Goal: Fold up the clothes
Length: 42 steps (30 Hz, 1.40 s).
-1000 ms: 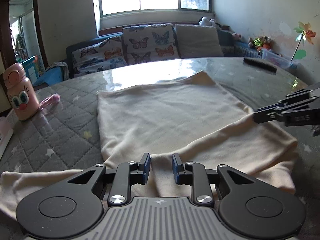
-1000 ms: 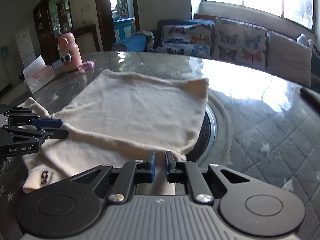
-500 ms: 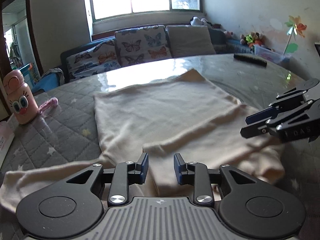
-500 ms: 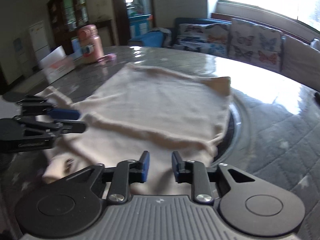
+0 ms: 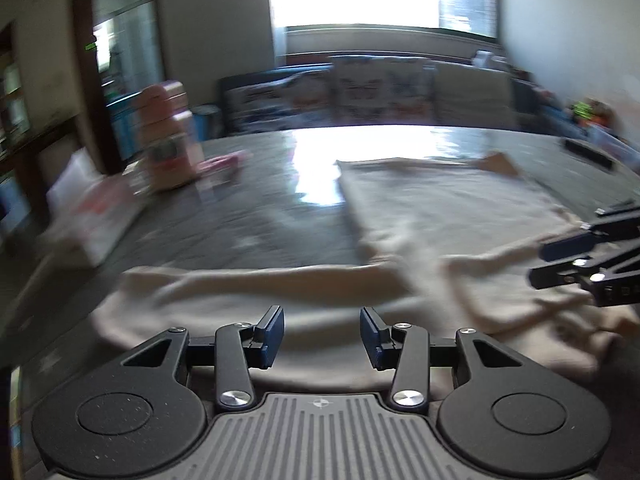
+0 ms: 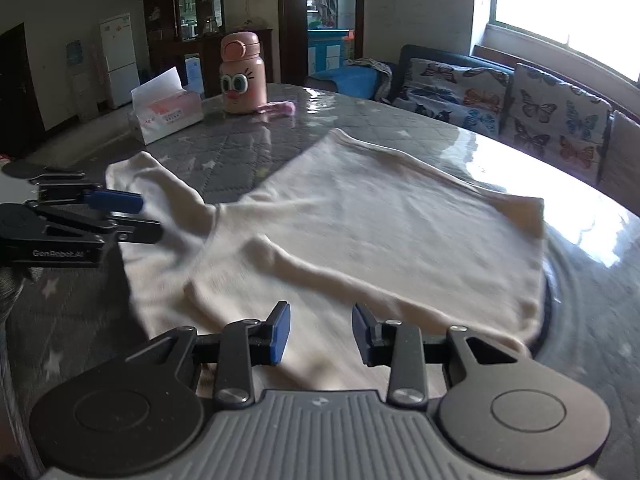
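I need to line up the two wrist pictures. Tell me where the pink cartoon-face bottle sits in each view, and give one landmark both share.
Left wrist view: the pink bottle stands upper left, blurred, on the far part of the table, left of the cream garment.
Right wrist view: the bottle stands upper left of centre, sharp, beside the tissue box.
Shared landmark: the butterfly-print sofa cushions beyond the table.
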### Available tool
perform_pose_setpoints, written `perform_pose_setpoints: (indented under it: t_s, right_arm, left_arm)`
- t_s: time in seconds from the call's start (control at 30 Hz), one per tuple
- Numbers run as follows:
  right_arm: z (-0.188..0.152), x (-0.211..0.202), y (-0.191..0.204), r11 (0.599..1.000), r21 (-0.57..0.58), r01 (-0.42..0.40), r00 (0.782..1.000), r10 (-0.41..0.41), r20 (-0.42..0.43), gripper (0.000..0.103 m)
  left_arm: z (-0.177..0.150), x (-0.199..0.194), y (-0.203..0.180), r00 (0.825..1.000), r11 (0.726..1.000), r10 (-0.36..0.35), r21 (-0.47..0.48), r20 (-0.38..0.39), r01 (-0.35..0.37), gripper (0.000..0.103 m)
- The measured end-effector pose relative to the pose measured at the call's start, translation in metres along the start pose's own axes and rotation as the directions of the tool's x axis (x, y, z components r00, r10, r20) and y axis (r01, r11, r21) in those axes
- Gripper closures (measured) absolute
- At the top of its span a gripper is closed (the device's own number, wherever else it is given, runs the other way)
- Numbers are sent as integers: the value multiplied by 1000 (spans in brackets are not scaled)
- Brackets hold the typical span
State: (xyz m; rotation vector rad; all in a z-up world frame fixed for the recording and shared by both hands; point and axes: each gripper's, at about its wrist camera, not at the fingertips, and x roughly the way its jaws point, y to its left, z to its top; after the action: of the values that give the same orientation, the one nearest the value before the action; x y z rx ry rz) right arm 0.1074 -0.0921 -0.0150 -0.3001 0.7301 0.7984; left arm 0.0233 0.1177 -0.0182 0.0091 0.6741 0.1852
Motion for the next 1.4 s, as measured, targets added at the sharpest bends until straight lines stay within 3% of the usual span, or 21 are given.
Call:
perform_pose_setpoints:
  t_s: [0.17, 0.4, 0.63, 0.73, 0.8, 0.83, 0.9, 1.0, 1.17, 1.4]
  right_arm:
    - [13, 25, 13, 999, 20, -39, 999, 40, -6, 70]
    - [19, 28, 23, 998, 6, -61, 998, 61, 12, 70]
    - [13, 16, 27, 998, -10, -65, 998, 66, 1, 70]
    - [10, 11, 26, 998, -10, -63, 998, 63, 1, 70]
    - [8, 7, 26, 998, -7, -65, 998, 65, 4, 70]
    - [7, 4, 25, 998, -6, -63, 998, 63, 8, 70]
    - [6, -2, 23, 998, 1, -60, 998, 60, 17, 70]
    - [3, -10, 20, 999, 11, -50, 998, 50, 22, 70]
    - [-4, -24, 11, 998, 45, -33, 999, 31, 33, 70]
    - [-22, -35, -10, 994, 109, -19, 999, 14, 39, 70]
  left_arm:
    - [-4, 1, 49, 993, 987, 119, -108, -21, -120, 57]
    - [-4, 3, 98, 972, 942, 235, -239, -29, -235, 54]
    - [-2, 17, 119, 963, 913, 261, -306, -68, -269, 56]
    - [-2, 24, 120, 963, 909, 259, -316, -81, -271, 65]
    - [-2, 27, 121, 966, 910, 249, -323, -75, -260, 76]
    - [-1, 26, 121, 967, 912, 244, -323, -70, -253, 87]
    - [3, 24, 118, 970, 916, 234, -321, -59, -241, 95]
    - [14, 12, 106, 980, 929, 198, -316, -19, -194, 97]
    - [44, -20, 65, 992, 962, 81, -268, 99, -52, 97]
    - [79, -45, -18, 971, 978, -131, -135, 199, 160, 97]
